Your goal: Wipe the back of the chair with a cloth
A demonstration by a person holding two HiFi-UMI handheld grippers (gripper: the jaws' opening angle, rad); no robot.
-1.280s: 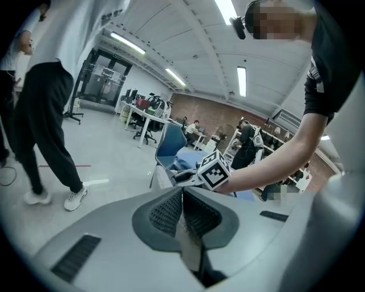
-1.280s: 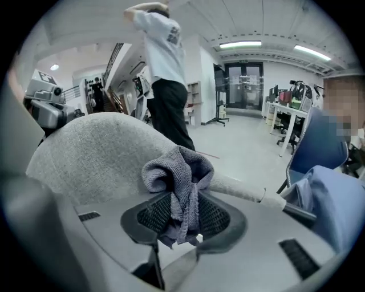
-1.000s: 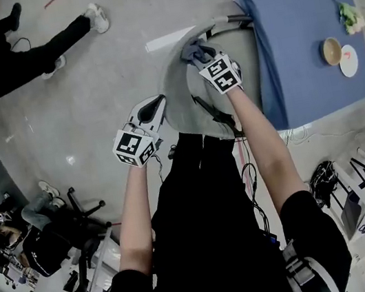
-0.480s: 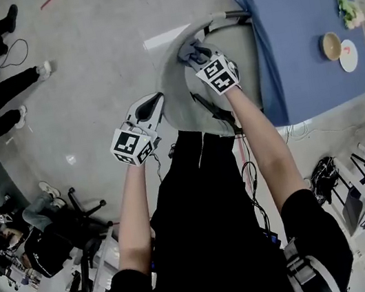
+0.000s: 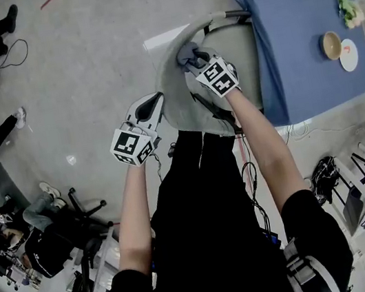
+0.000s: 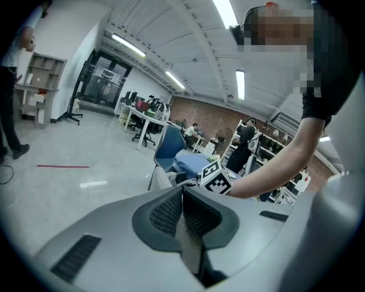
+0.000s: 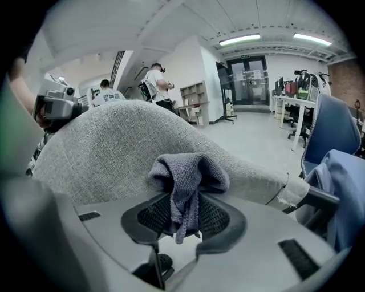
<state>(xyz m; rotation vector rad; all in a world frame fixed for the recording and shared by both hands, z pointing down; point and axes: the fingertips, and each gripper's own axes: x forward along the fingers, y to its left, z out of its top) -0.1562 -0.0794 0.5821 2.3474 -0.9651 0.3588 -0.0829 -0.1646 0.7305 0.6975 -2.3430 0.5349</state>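
The right gripper (image 7: 185, 219) is pinching the cloth (image 7: 188, 171) at the chair back's (image 7: 108, 148) top edge, where friction risks tugging it free. The left gripper (image 6: 182, 214) is idling, jaws together.

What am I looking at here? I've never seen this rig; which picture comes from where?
No robot: a person holds hand tongs, one per hand. The top-down picture comes from a camera on their head; the other two ride on the tongs and look along the jaws. The right tongs are shut on a grey cloth at the grey chair back. The left tongs are shut and empty, beside the chair back. The blue-covered table holds a bowl and a plate.
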